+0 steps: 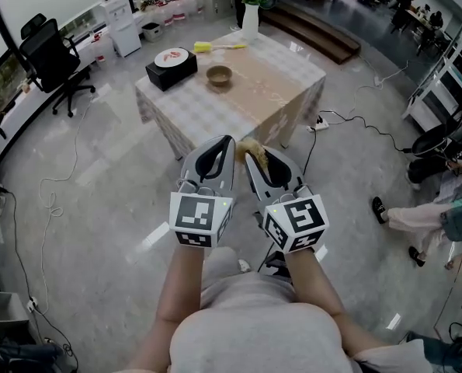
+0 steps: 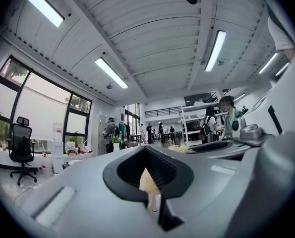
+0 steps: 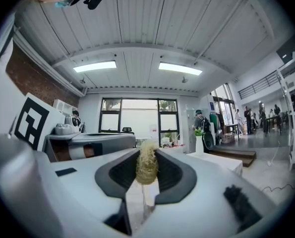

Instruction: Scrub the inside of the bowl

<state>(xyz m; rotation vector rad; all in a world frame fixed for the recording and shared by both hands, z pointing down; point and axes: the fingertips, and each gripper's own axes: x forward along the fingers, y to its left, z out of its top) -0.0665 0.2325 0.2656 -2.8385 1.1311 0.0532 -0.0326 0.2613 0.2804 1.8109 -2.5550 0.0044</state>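
Note:
A small brown bowl (image 1: pixel 219 74) sits on the checked-cloth table (image 1: pixel 192 111) well ahead of me, far from both grippers. I hold both grippers side by side at chest height, pointing toward the table. My left gripper (image 1: pixel 226 141) (image 2: pixel 148 183) is shut with nothing in its jaws. My right gripper (image 1: pixel 251 155) (image 3: pixel 146 183) is shut on a straw-coloured fibrous scrubber (image 1: pixel 249 146) (image 3: pixel 147 163), whose tuft sticks out beyond the tips. The scrubber (image 2: pixel 181 148) also shows in the left gripper view, off to the right.
On the table stand a black box with a white plate (image 1: pixel 171 66), a yellow brush (image 1: pixel 216 47) and a white vase with a plant (image 1: pixel 251 15). A black office chair (image 1: pixel 52 57) is at left. Cables (image 1: pixel 347 123) cross the floor; a seated person (image 1: pixel 436 216) is at right.

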